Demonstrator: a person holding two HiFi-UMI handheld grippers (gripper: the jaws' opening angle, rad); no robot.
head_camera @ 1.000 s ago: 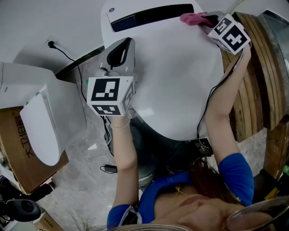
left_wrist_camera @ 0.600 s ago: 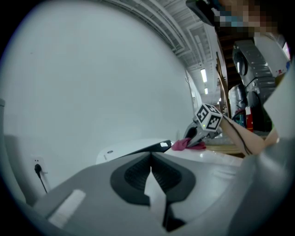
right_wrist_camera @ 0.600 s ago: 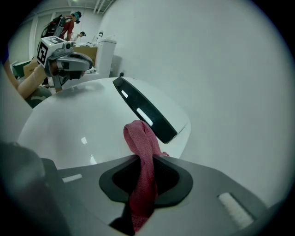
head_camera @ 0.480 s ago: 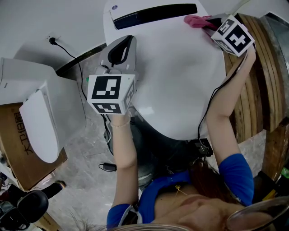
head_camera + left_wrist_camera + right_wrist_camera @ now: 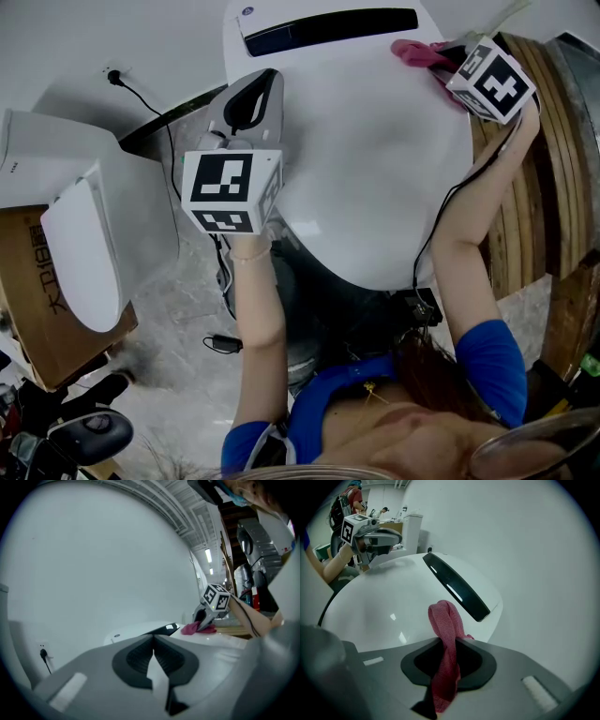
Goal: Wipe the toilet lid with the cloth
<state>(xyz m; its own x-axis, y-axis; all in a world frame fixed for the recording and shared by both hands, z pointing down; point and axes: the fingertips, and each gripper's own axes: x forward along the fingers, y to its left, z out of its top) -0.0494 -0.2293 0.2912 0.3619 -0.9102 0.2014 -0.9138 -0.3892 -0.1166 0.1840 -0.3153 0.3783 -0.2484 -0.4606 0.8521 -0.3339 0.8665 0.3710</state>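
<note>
R gripper [image 5: 449,652] is pinching the pink cloth [image 5: 444,616], pressing it on the toilet lid [image 5: 389,604] just ahead. L gripper [image 5: 153,654] is hanging empty, jaws pressed together.

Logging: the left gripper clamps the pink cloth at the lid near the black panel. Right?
No, it is the right gripper that clamps the cloth at the lid near the black panel, as the right gripper view shows.

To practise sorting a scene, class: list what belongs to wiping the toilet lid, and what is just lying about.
Belongs to the job:
cloth, clamped in the right gripper
toilet lid

Just lying about:
second toilet seat
cardboard box
wall socket
wooden planks
</note>
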